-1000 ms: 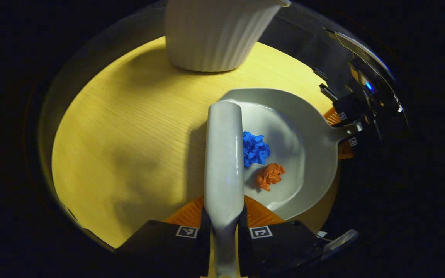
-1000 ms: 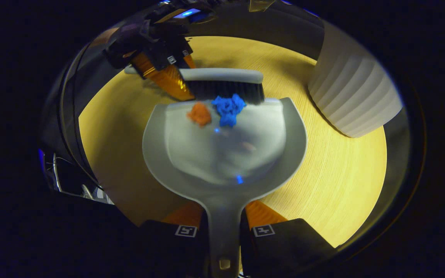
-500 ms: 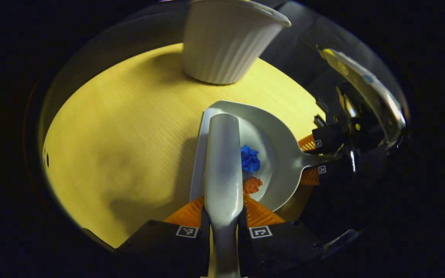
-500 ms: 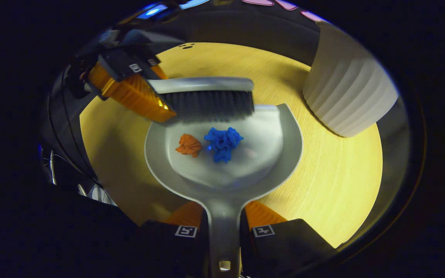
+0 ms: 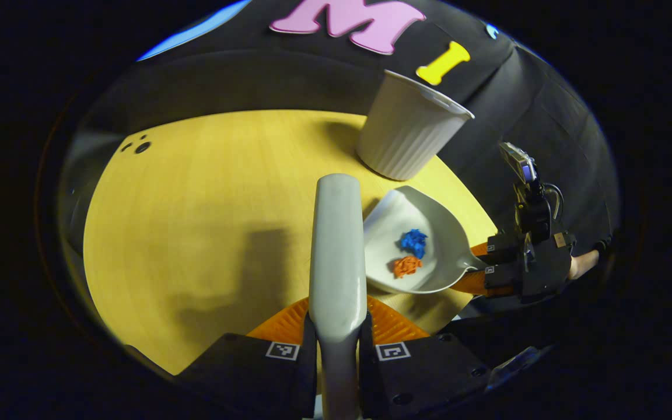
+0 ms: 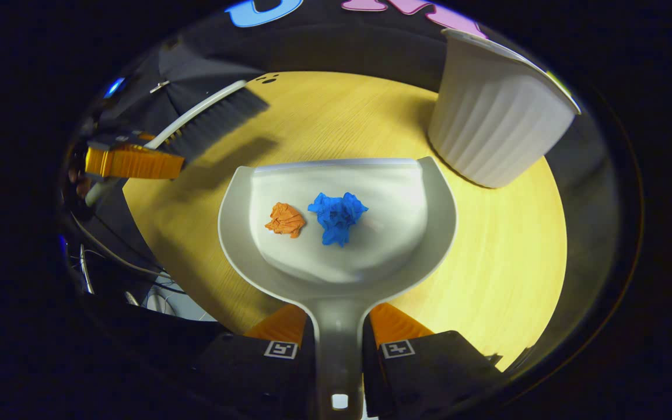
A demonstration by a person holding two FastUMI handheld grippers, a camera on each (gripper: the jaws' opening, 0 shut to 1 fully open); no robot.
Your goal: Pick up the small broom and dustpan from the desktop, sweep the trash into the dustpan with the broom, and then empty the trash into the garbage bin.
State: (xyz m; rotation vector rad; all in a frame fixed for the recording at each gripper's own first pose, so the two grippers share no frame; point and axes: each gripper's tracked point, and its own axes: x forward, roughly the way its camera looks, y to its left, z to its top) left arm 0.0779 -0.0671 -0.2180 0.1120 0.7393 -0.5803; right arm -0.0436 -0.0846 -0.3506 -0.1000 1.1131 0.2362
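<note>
My left gripper (image 5: pixel 337 326) is shut on the white broom (image 5: pixel 338 245), whose back runs straight ahead above the wooden table (image 5: pixel 196 221). In the right gripper view that broom (image 6: pixel 219 114) hangs at the far left, bristles off the table, held by the left gripper (image 6: pixel 129 162). My right gripper (image 6: pixel 338 332) is shut on the handle of the grey dustpan (image 6: pixel 336 262). A blue paper ball (image 6: pixel 336 216) and an orange paper ball (image 6: pixel 285 219) lie inside the pan. From the left gripper view the dustpan (image 5: pixel 441 245) sits to the right, with the right gripper (image 5: pixel 490 262) on its handle.
A white ribbed garbage bin (image 6: pixel 493 122) stands on the table's far right, just beyond the dustpan's lip; it shows too in the left gripper view as the bin (image 5: pixel 406 137). The round table's edge (image 6: pixel 167 280) drops off to the left, with cables below.
The broom has lifted away from the dustpan's lip and swung off to the left. Both paper balls now rest inside the pan, which has stayed put.
</note>
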